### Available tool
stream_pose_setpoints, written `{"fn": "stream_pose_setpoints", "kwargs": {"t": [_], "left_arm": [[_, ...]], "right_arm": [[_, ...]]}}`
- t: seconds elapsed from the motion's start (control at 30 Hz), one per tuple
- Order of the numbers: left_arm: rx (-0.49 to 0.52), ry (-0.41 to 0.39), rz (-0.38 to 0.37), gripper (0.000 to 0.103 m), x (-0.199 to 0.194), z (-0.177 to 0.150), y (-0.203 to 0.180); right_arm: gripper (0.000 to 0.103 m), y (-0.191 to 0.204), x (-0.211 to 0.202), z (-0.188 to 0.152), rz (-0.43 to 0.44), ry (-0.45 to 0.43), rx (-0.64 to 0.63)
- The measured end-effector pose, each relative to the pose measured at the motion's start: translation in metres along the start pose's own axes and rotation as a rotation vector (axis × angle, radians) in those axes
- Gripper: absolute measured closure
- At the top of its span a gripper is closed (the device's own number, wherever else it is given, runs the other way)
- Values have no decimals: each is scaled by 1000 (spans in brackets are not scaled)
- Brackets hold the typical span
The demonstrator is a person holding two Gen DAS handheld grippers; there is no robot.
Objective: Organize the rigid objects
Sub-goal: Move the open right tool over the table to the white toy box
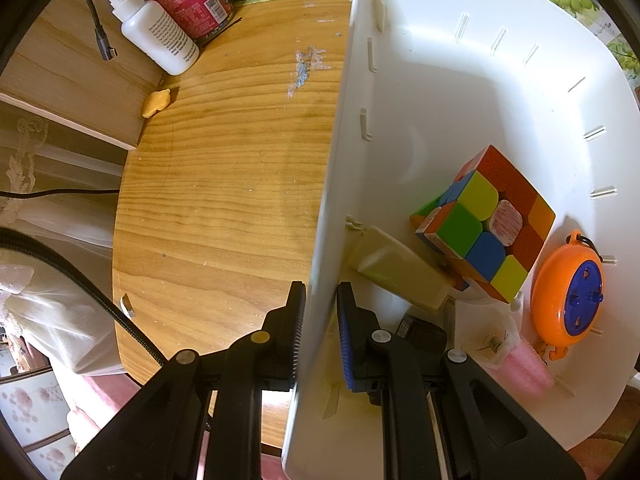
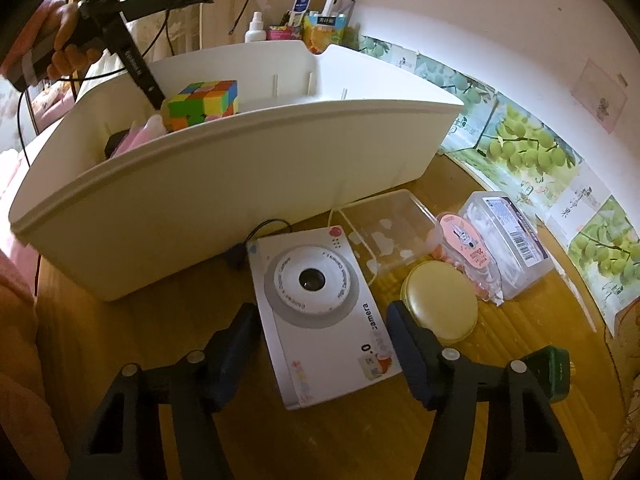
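Left tongs [image 1: 318, 312] are clamped on the near wall of the white bin [image 1: 332, 160], pinning it upright while the right tongs [image 2: 324, 332] hang with jaws apart on either side of the white camera box [image 2: 320, 312], pads not pressing yet. That box lies flat on the surface [image 2: 400, 440] just in front of the bin, and here is the worry: the right-hand pad sits right beside the round yellow tin [image 2: 440, 300], so a close could nudge the tin or catch it together with the box. A black cord [image 2: 260, 228] trails between the box and the bin and may drag. The box is wide and smooth, so a shallow pinch looks likely to let it swing or slip on the lift. Inside the bin, the puzzle cube [image 1: 488, 224], an orange reel [image 1: 568, 292] and a tan block [image 1: 400, 276] crowd the end nearest the left tongs; the far end of the bin is bare, so the box should go over the front rim there. The clear tub [image 2: 388, 228] behind the box hems in any forward push.
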State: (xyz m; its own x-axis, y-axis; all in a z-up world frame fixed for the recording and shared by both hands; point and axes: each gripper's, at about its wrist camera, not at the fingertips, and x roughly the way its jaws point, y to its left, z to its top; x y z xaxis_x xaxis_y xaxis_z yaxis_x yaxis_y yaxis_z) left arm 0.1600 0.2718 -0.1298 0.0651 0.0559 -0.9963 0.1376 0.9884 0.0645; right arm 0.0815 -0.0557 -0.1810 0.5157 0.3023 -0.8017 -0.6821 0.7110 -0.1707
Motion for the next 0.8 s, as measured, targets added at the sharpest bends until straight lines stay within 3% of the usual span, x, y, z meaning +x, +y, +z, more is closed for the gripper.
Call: {"fn": "stream_pose_setpoints", "kwargs": {"t": [0.23,0.8], "left_arm": [[-4,-12,3,87,0,-1,0],[17,-42,21,86,-2,-5,-2]], "right_arm": [[44,6,-7,-4,7,28,-26],[44,14,-19,-16,-29,96,-13]]}}
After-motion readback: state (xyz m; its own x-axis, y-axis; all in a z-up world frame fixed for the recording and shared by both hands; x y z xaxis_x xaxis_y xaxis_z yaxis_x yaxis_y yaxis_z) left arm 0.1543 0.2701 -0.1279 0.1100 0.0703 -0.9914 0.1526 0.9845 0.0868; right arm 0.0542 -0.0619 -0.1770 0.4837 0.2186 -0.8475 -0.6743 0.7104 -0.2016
